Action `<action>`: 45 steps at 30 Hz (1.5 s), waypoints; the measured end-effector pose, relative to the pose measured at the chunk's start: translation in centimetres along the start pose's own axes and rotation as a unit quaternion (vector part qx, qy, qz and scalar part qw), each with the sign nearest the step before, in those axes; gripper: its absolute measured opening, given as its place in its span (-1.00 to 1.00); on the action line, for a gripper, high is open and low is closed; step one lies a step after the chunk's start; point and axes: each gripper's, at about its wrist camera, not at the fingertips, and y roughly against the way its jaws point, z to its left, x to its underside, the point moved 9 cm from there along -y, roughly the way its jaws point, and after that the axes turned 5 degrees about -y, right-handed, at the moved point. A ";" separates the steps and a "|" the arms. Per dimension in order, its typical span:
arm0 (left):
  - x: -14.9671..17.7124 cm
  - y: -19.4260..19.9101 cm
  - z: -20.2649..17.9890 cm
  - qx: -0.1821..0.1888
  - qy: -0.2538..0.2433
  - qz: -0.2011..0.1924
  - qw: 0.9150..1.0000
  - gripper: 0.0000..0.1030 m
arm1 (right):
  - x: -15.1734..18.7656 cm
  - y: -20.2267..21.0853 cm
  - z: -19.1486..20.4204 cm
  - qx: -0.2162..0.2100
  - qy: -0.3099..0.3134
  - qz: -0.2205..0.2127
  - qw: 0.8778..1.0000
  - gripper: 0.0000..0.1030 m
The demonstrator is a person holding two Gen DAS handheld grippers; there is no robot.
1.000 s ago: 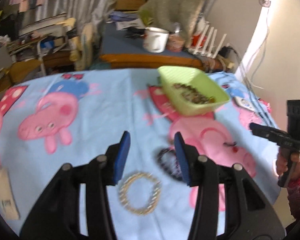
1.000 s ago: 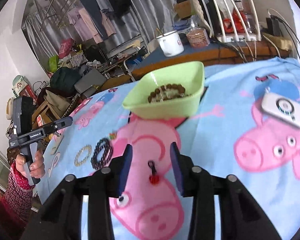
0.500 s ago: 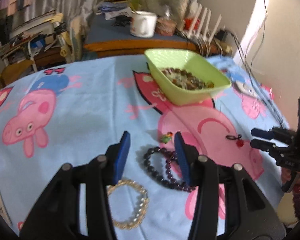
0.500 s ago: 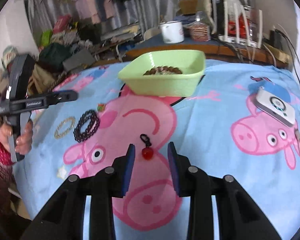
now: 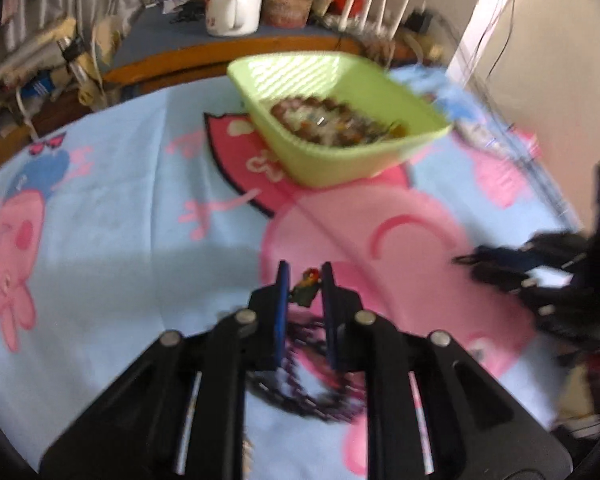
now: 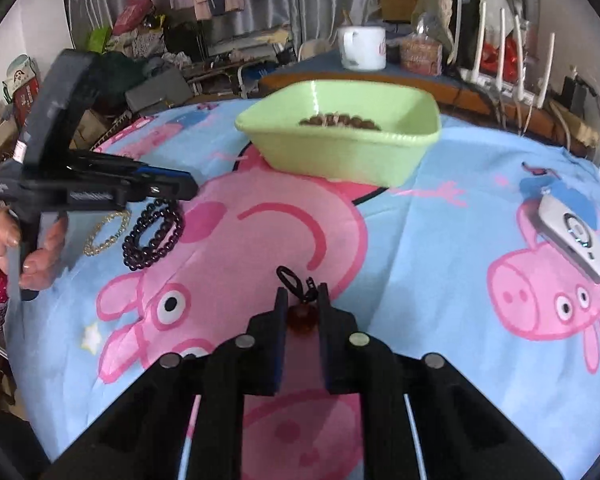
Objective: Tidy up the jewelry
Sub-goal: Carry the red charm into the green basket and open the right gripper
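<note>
Right wrist view, right gripper (image 6: 302,312) clamped on red charm (image 6: 302,316), well before green basket (image 6: 340,148), left gripper (image 5: 305,284) jaws just narrowed around small green charm (image 5: 306,290), contact unclear.

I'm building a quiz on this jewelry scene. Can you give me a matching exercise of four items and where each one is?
Items:
1. red bead charm
2. dark bead bracelet
3. brown bead string
4. white mug

Places:
A. inside the green basket
B. on the far blue-topped table
C. flat on the cloth beside a gold bracelet
D. between the right hand-held gripper pads

Pairs: 1-D, 2-C, 3-A, 4-B
</note>
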 end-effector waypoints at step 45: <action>-14.3 -3.3 0.8 -0.001 0.070 -0.040 0.997 -0.26 | -16.4 -2.2 -7.5 -0.065 -0.161 -0.073 0.982 -1.00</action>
